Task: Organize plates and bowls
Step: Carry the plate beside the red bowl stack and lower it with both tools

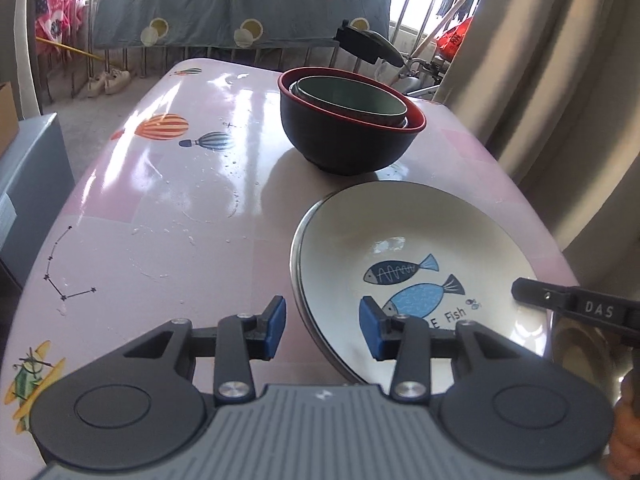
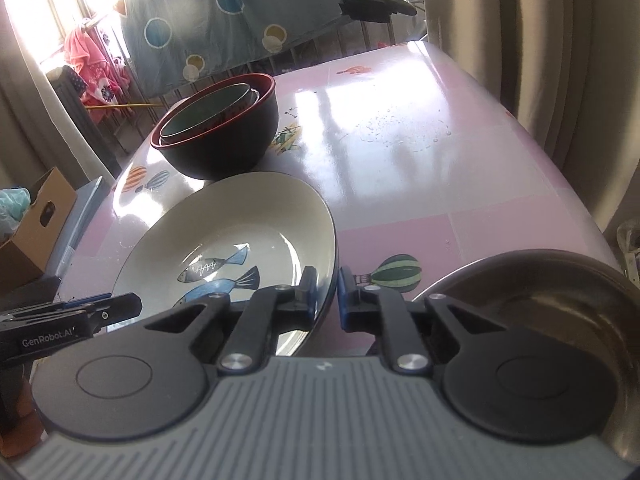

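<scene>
Plate (image 2: 224,236) rim sits pinched between the right gripper (image 2: 325,296) fingers. Left gripper (image 1: 323,326) is part open around the other rim, holding nothing.

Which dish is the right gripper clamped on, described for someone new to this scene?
On the pink table, nearest the camera, lies a white plate; the black bowl stands just behind it. The right gripper pinches the plate's rim. Two blue fish painted inside it set it apart from the bowl and from the plain steel dish beside it.
</scene>
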`<state>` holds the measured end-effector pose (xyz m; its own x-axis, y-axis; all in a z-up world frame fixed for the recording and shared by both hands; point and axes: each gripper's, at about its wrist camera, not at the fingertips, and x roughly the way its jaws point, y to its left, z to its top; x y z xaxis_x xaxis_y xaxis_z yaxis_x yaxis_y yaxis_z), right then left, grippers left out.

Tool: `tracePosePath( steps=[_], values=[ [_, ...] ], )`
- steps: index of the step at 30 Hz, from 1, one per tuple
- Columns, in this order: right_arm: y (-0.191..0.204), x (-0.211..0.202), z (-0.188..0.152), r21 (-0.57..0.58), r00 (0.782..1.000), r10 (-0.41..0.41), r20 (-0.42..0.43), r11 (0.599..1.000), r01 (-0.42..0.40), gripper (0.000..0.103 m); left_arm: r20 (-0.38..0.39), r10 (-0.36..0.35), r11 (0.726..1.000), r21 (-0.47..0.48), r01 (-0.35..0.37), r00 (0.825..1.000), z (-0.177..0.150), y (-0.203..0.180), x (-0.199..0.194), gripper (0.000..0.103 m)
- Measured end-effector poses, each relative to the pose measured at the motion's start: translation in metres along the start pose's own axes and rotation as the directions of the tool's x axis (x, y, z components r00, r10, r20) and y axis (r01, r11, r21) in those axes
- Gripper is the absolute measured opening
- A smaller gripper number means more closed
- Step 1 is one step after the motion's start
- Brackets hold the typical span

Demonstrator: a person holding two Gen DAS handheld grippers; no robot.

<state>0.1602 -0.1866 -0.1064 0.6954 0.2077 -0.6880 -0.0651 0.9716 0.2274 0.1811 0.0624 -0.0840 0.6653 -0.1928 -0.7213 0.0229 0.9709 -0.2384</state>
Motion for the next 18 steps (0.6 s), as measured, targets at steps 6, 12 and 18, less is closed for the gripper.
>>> tracePosePath(
  steps=[6, 12, 18],
  values=[
    [0.005, 0.001, -0.001, -0.043, 0.999, -0.036, 0.008, 0.998, 0.036, 0.01, -0.002, -0.015, 1.0, 0.004, 0.015, 1.0, -0.001, -0.005, 0.001, 0.043],
    [0.014, 0.004, -0.001, -0.1, 0.997, -0.08, 0.02, 0.992, 0.082, 0.011, 0.0, -0.007, 1.0, 0.023, 0.007, 1.0, 0.0, -0.009, 0.001, 0.047],
    [0.028, 0.007, -0.004, -0.167, 0.992, -0.122, 0.031, 0.978, 0.125, 0.014, -0.001, -0.007, 1.0, 0.026, 0.007, 1.0, 0.001, -0.008, 0.002, 0.048]
  ],
)
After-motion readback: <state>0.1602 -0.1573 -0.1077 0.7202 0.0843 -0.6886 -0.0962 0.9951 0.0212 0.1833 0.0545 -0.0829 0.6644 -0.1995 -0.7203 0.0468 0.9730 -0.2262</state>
